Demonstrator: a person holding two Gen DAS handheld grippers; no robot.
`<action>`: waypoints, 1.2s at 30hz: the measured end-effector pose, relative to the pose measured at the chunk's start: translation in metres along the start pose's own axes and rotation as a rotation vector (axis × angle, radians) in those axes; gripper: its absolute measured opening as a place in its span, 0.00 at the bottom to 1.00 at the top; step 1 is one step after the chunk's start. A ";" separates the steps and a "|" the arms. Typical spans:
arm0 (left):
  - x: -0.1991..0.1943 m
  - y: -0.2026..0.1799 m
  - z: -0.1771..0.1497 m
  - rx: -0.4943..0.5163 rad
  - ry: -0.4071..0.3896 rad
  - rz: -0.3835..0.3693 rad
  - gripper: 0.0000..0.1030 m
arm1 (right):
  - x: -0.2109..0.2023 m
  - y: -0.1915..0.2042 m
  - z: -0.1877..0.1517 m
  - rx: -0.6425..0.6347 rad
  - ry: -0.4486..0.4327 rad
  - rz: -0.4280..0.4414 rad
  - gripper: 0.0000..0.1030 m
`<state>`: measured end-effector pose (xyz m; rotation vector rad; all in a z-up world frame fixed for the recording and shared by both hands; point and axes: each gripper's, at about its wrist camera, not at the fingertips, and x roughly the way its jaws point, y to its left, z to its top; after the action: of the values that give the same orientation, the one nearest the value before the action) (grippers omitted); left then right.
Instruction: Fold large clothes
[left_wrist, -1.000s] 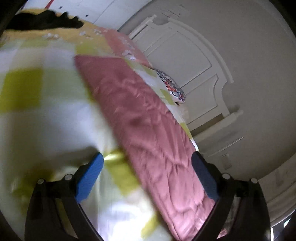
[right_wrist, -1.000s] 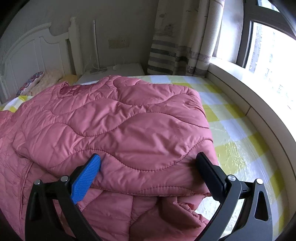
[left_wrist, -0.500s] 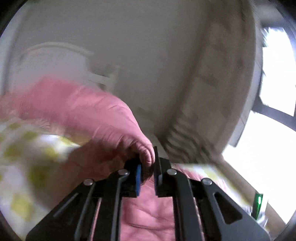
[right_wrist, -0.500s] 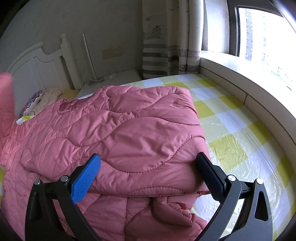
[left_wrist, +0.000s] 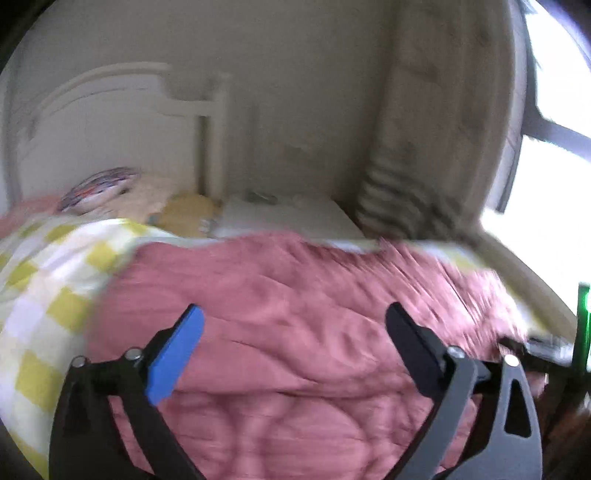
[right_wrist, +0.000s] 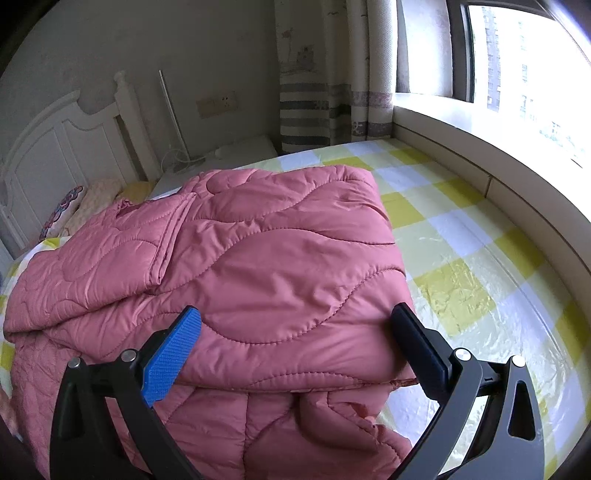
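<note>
A pink quilted coat (right_wrist: 266, 266) lies partly folded on the bed, with a folded-over sleeve panel (right_wrist: 122, 251) on its left part. In the blurred left wrist view the coat (left_wrist: 295, 332) fills the lower middle. My left gripper (left_wrist: 295, 350) is open and empty, just above the coat. My right gripper (right_wrist: 295, 350) is open and empty, its fingers on either side of the coat's near folded edge. The coat's lower part bunches under that edge.
The bed has a yellow and white checked sheet (right_wrist: 461, 266). A white headboard (right_wrist: 62, 147) and patterned pillow (right_wrist: 61, 214) are at the far left. A white nightstand (right_wrist: 221, 158), striped curtain (right_wrist: 314, 92) and window ledge (right_wrist: 498, 166) border the far and right sides.
My left gripper was shut on a pink part of the coat half a second ago; it has let go, opened and swung over the coat. A folded sleeve panel now lies on the coat.
</note>
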<state>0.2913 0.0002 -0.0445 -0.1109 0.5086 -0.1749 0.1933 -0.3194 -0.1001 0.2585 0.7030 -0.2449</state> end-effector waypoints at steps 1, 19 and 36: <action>0.001 0.015 0.002 -0.042 0.008 0.026 0.98 | 0.000 -0.001 0.000 0.004 -0.001 -0.002 0.95; 0.053 0.050 -0.024 0.008 0.251 0.115 0.98 | -0.021 0.132 0.036 -0.318 -0.129 0.033 0.94; 0.102 0.085 0.019 -0.044 0.357 0.061 0.98 | 0.063 0.145 0.016 -0.290 0.133 0.063 0.96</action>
<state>0.4003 0.0644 -0.0886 -0.1080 0.8710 -0.1241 0.2939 -0.1970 -0.1084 0.0200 0.8504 -0.0635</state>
